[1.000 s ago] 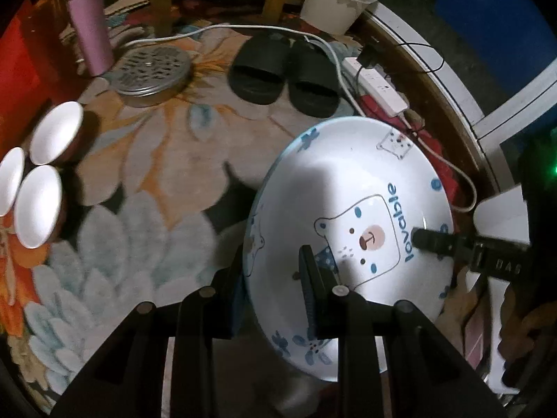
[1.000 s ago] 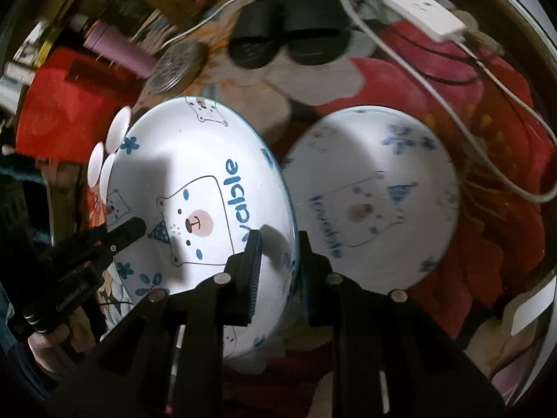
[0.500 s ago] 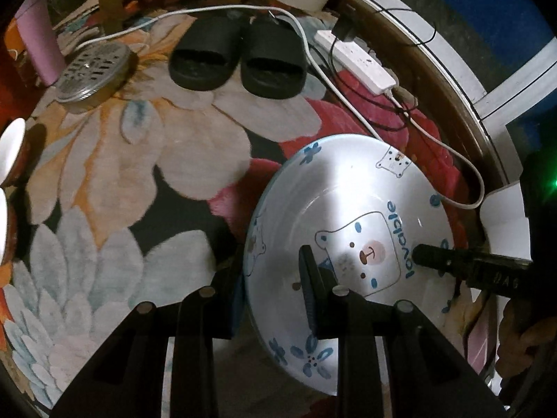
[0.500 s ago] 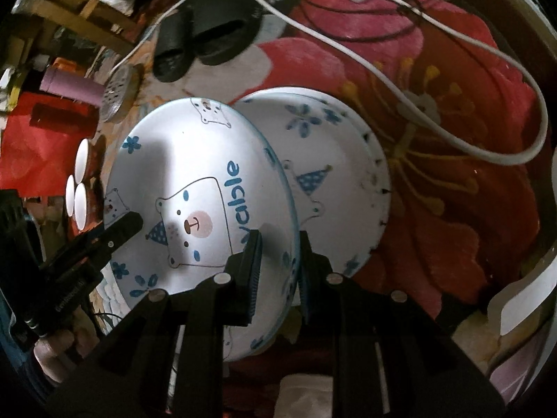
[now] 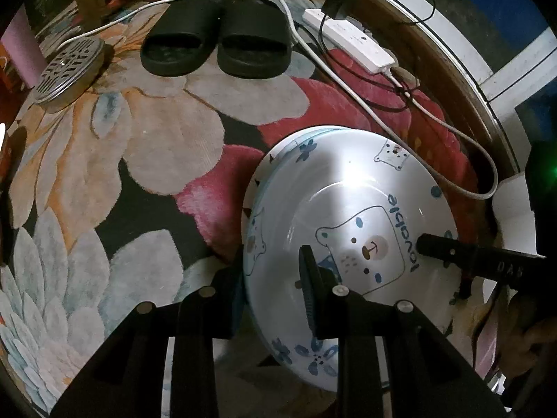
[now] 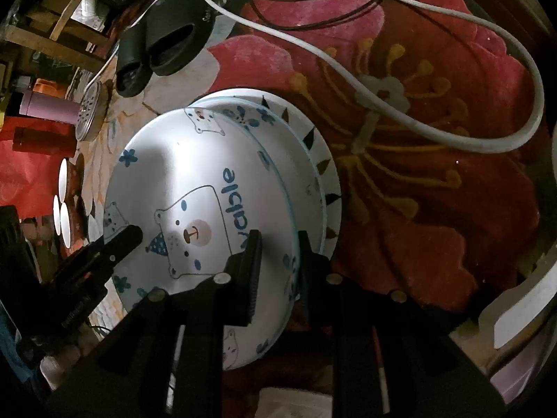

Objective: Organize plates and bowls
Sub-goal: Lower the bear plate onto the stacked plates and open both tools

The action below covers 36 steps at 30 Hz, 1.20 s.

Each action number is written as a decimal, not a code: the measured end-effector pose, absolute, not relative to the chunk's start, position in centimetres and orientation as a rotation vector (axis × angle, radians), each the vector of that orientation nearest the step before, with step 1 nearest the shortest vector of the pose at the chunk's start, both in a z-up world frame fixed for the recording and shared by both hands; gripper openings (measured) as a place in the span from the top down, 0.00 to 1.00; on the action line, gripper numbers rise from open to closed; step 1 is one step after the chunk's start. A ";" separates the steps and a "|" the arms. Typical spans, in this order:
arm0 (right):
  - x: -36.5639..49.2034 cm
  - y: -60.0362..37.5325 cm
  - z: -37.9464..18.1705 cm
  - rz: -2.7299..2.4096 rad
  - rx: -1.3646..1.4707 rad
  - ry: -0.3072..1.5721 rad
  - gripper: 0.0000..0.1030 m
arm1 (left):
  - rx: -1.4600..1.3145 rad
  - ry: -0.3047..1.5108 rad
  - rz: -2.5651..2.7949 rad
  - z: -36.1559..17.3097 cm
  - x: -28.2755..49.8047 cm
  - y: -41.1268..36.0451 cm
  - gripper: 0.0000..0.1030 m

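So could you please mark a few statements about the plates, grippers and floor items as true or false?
1. Both grippers grip the bear plate by its rim. True: left gripper, right gripper.
2. The bear plate is over another plate. True.
3. The slippers are white. False: black.
4. The power strip lies on the bear plate. False: it lies on the rug.
5. Three small bowls sit in a group. True.

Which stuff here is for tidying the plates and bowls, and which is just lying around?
For the job:
bear plate, held by the left gripper and the right gripper
plates underneath
small white bowls

Just lying about:
black slippers
power strip
white cable
metal lid
pink bottle
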State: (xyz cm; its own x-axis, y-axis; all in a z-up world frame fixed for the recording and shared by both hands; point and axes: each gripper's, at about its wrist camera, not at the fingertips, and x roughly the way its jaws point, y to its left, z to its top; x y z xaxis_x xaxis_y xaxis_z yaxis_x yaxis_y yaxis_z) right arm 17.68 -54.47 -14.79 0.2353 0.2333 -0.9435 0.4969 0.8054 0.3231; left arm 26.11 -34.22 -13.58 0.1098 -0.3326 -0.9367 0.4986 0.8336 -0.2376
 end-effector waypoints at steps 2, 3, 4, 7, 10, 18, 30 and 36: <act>17.7 -54.8 -15.1 -0.205 0.664 1.350 0.81 | 0.162 1.330 -0.612 -13.8 26.0 -34.5 0.73; 17.7 -54.8 -15.2 -0.206 0.671 1.351 0.81 | 0.170 1.328 -0.610 -13.9 26.0 -34.6 0.73; 17.7 -54.9 -15.4 -0.209 0.678 1.353 0.81 | 0.174 1.326 -0.607 -13.9 26.0 -34.6 0.73; 17.9 -54.9 -15.7 -0.209 0.674 1.354 0.81 | 0.171 1.339 -0.600 -14.3 26.2 -34.6 0.73; 18.0 -55.2 -15.9 -0.214 0.680 1.345 0.81 | 0.174 1.334 -0.608 -14.3 26.2 -34.7 0.73; 18.2 -55.6 -15.9 -0.219 0.705 1.305 0.78 | 0.158 1.324 -0.636 -14.1 26.2 -35.1 0.54; 18.5 -55.2 -15.6 -0.199 0.771 1.291 0.52 | 0.137 1.306 -0.646 -13.0 26.0 -34.5 0.11; 18.8 -54.5 -15.2 -0.191 0.784 1.279 0.33 | 0.136 1.301 -0.627 -12.8 26.2 -34.1 0.04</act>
